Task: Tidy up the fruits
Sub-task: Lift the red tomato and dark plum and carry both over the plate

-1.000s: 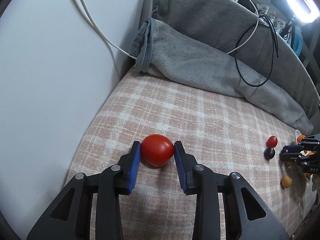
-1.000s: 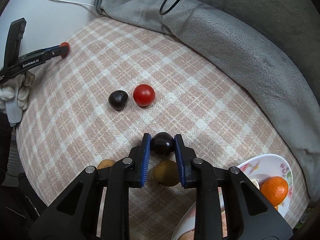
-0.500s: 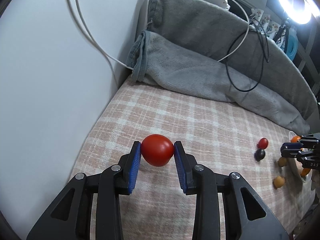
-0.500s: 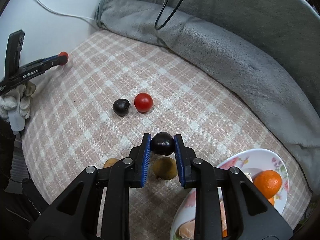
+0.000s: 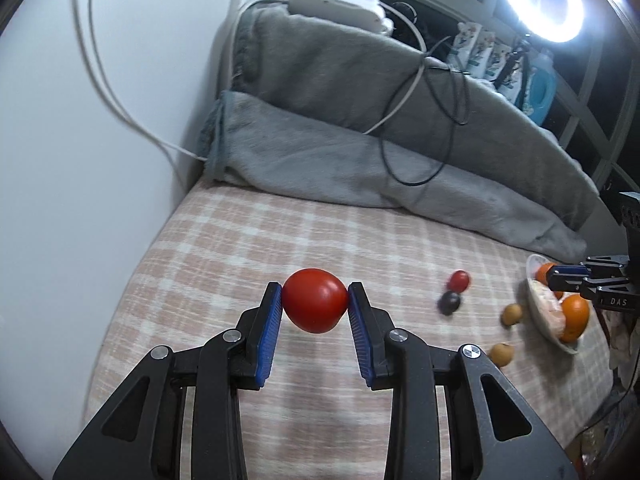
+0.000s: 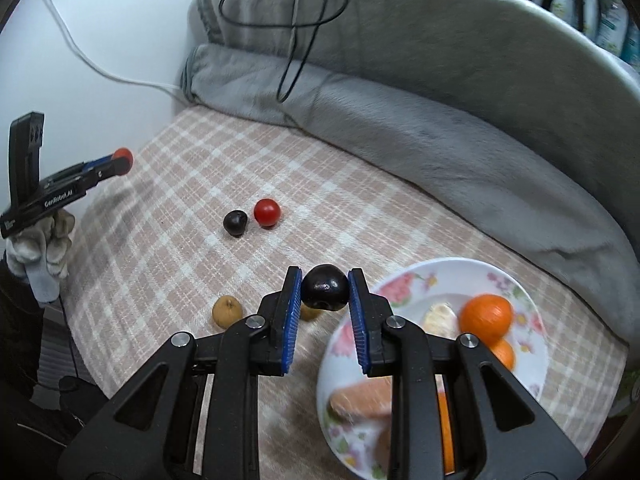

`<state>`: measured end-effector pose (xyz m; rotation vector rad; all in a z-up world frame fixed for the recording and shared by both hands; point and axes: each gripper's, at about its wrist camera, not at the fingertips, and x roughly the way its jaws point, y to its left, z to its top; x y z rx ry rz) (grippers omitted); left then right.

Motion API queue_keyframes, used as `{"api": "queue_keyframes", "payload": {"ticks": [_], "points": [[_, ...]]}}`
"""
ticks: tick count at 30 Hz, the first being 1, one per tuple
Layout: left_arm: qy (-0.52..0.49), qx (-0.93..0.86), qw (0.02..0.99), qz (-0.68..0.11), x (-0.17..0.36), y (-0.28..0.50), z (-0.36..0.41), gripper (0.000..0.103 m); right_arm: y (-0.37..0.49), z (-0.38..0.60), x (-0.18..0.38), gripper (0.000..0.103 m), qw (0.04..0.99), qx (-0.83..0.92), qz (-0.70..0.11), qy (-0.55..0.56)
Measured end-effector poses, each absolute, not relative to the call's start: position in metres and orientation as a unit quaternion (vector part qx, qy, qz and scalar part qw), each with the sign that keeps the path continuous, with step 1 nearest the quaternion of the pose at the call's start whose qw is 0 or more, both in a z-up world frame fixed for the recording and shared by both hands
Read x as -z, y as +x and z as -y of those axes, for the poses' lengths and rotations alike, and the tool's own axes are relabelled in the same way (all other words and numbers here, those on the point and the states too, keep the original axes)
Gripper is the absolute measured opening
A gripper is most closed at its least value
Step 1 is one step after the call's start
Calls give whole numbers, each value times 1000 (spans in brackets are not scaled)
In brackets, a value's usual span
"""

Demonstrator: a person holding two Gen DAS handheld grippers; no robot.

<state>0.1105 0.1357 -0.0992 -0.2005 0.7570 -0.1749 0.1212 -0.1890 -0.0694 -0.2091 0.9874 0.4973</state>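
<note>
Both tools have risen off the plaid-covered bed (image 6: pixel 360 184) since the earlier frames, each carrying its fruit higher and clear of the fabric. Left tool (image 5: pixel 315 307) is pinching the large red tomato (image 5: pixel 315 305) between its blue pads, well apart from the floral plate (image 6: pixel 420 292). Right tool (image 6: pixel 324 294) is pinching a dark plum (image 6: pixel 325 293), now hanging just at the plate's near rim — judged ready for release into it. Remaining loose on the bed: a small red tomato (image 6: pixel 267 212) touching or nearly touching a second dark plum (image 6: pixel 235 223), and two brown fruits (image 6: pixel 227 311), one mostly hidden behind the right tool's finger. An orange (image 6: pixel 485 317) lies on the plate; its lower contents are blurred and cut off — not identifiable.
</note>
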Motion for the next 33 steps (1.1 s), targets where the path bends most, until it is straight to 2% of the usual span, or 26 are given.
{"api": "queue_keyframes", "payload": {"ticks": [16, 33], "points": [[-79, 169, 920, -346, 71, 97, -63, 32, 84, 276, 52, 24, 878, -171, -445, -36], [-53, 248, 901, -350, 64, 109, 27, 32, 69, 348, 68, 24, 885, -116, -451, 19]]}}
